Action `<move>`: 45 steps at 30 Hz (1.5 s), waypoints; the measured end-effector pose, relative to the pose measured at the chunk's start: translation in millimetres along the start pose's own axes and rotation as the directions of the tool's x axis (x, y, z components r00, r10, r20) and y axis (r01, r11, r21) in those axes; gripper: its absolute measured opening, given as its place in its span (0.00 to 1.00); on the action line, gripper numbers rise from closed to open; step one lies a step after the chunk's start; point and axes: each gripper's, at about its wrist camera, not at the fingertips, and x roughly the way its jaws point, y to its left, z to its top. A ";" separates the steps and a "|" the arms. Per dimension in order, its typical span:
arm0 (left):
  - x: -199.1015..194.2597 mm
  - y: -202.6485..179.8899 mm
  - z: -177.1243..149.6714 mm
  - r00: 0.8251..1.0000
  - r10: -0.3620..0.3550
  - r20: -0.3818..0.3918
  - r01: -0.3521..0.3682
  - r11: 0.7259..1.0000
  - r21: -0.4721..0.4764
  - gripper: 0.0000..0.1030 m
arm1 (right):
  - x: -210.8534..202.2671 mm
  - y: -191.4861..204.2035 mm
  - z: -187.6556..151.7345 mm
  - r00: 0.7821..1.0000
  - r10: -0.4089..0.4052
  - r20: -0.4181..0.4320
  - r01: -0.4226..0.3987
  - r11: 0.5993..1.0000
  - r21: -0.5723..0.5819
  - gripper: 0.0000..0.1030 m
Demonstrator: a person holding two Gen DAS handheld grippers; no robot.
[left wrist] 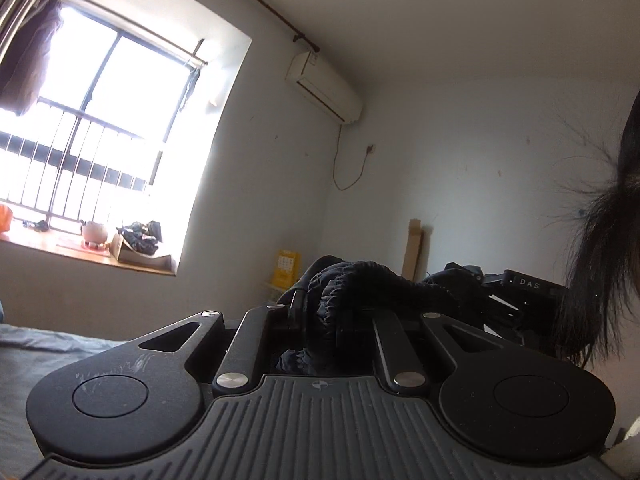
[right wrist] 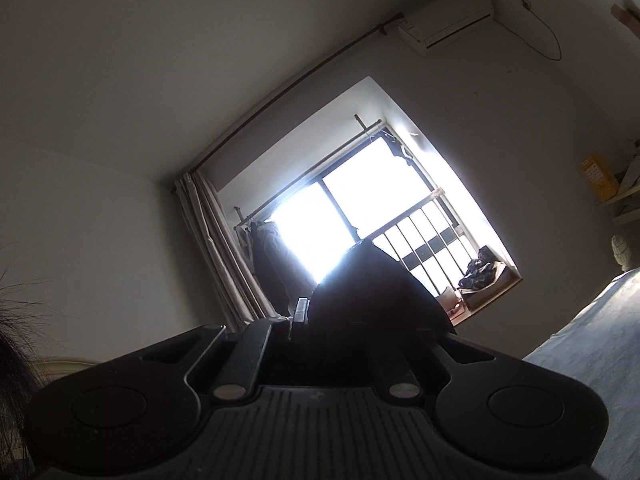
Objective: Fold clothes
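1. The left gripper (left wrist: 320, 312) is clenched on a black crinkled fabric garment (left wrist: 360, 284), held up in the air.
2. The right gripper (right wrist: 356, 312) grasps the same dark cloth (right wrist: 368, 280), blocking the bright barred window (right wrist: 360, 200).
3. A white wall air conditioner (left wrist: 324, 88) hangs above.

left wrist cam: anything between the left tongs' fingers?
Yes. In the left wrist view, bunched black garment fills the gap of the left tongs, clamped there.

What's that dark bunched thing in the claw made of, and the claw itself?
The dark garment, pinched in the left claw, looks like soft matte fabric, perhaps thin quilted synthetic: it puckers into small gathers. The claw's body looks like matte black moulded plastic with scuffs, ribbed grip and shiny metal pins.
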 end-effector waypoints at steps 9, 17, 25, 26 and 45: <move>83.9 105.6 -72.5 0.989 0.055 -0.138 -0.072 0.990 -0.122 0.10 | 87.6 -89.0 -61.4 0.971 -0.181 -0.156 0.189 0.981 0.038 0.07; 160.6 210.7 -131.7 0.957 0.117 -0.265 -0.172 0.966 -0.192 0.10 | 194.5 -181.5 -134.0 0.897 -0.300 -0.323 0.328 0.944 0.034 0.07; 217.7 287.9 -193.0 0.888 0.217 -0.406 -0.312 0.932 -0.186 0.10 | 284.3 -283.7 -217.1 0.795 -0.328 -0.510 0.435 0.895 0.103 0.07; 225.1 295.2 -203.7 0.871 0.224 -0.436 -0.330 0.926 -0.185 0.14 | 291.2 -297.7 -227.9 0.782 -0.325 -0.532 0.455 0.881 0.130 0.07; 188.5 371.4 -252.8 0.886 0.094 -0.454 -0.436 0.505 -0.745 0.53 | 298.0 -429.5 -302.0 0.608 -0.055 -0.792 0.671 0.570 0.475 0.78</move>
